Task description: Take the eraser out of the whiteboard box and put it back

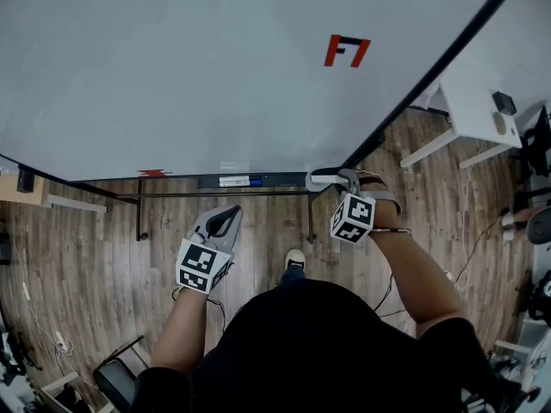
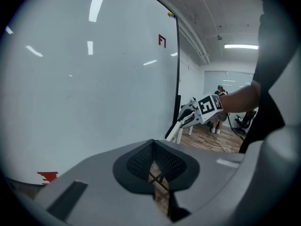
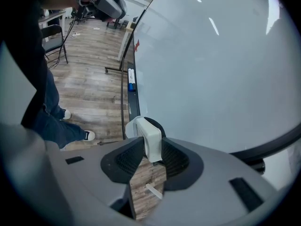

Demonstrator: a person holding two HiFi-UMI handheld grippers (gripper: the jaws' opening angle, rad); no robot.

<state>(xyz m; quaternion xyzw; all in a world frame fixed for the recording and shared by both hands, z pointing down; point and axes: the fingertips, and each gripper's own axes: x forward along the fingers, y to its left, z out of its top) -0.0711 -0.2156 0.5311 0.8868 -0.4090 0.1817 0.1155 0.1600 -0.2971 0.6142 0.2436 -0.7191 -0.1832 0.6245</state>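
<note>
Whiteboard box (image 1: 277, 180): holds a white-and-blue item (image 1: 234, 181).
Your right tongs (image 3: 151, 147): clenched on the white eraser (image 3: 146, 130), at the box's end.
Your left tongs (image 2: 153, 149): closed, empty.

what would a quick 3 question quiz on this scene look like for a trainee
1. Multiple choice: what is the right gripper shut on?
A) a marker
B) the white eraser
C) nothing

2. True or false: the left gripper has an object between its jaws.

3. Short answer: what colour is the mark on the upper part of the whiteboard in the head view?

Key:
1. B
2. False
3. Red
</note>
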